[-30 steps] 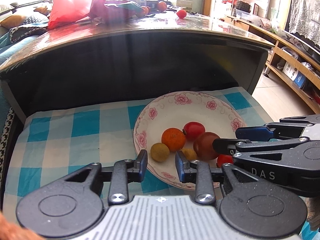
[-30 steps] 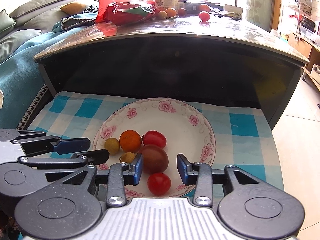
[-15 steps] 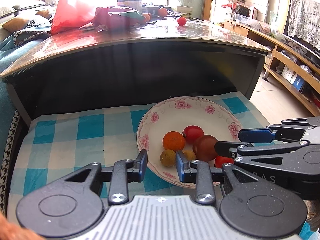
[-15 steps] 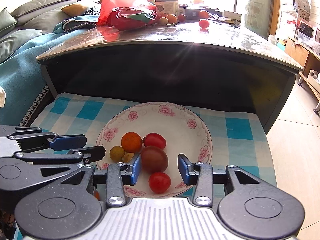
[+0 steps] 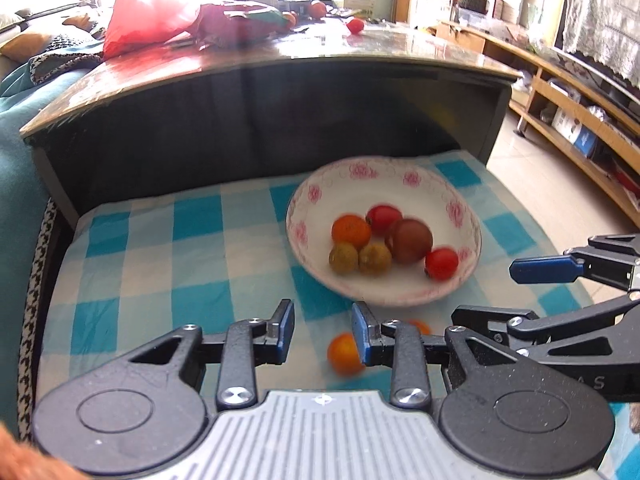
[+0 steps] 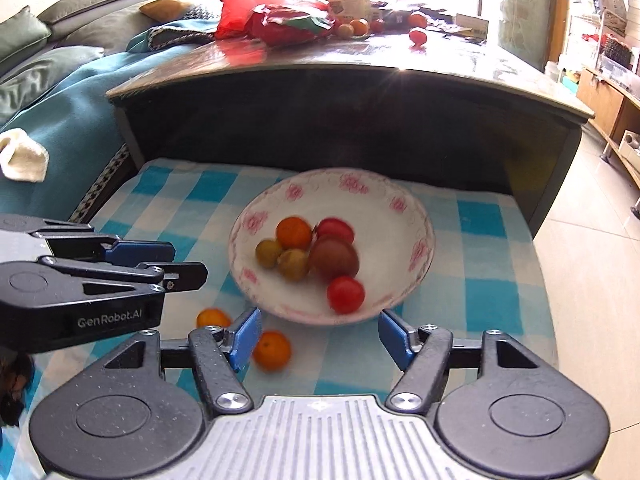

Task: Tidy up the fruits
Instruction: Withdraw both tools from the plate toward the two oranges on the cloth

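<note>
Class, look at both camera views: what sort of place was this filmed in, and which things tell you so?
Most likely a home living room. A sofa with cushions stands beside a low coffee table cluttered with a red bag and loose fruit, and a flowered plate of fruit sits on a checked cloth.

Plate (image 6: 416,216) mid-cloth; bare cloth (image 5: 160,264) left; dark table front (image 5: 240,128) blocks behind.

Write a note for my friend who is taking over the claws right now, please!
Left claw: narrow gap, holds nothing.
Right claw: opening, nothing between its fingers.
In the flowered plate: six fruits, among them an orange one and a dark one.
Left on the checked cloth: two small orange fruits, one by the right claw, one further left. More fruit sits on the table behind.
</note>
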A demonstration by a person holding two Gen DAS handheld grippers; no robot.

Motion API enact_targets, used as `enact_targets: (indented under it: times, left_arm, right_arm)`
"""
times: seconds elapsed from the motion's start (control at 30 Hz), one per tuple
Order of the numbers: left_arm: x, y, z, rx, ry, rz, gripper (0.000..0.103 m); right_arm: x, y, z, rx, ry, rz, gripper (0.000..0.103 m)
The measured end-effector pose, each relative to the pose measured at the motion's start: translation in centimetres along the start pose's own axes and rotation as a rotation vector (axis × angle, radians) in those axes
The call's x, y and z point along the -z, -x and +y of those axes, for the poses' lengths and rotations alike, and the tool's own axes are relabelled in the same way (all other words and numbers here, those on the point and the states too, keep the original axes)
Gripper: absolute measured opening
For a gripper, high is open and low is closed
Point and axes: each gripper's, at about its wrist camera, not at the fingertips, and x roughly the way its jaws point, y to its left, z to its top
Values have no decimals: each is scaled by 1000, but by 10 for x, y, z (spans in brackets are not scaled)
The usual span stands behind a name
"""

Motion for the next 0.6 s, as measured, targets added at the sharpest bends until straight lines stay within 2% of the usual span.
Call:
enact_targets:
  times: [0.3,0.6]
  left_arm:
    - [36,8,-3,23,-54,81,43]
    - [39,-5,5,36,-62,93,43]
  right_arm:
    - [24,-12,15,-42,33,84,58]
    - [18,-44,19,-54,33,106,45]
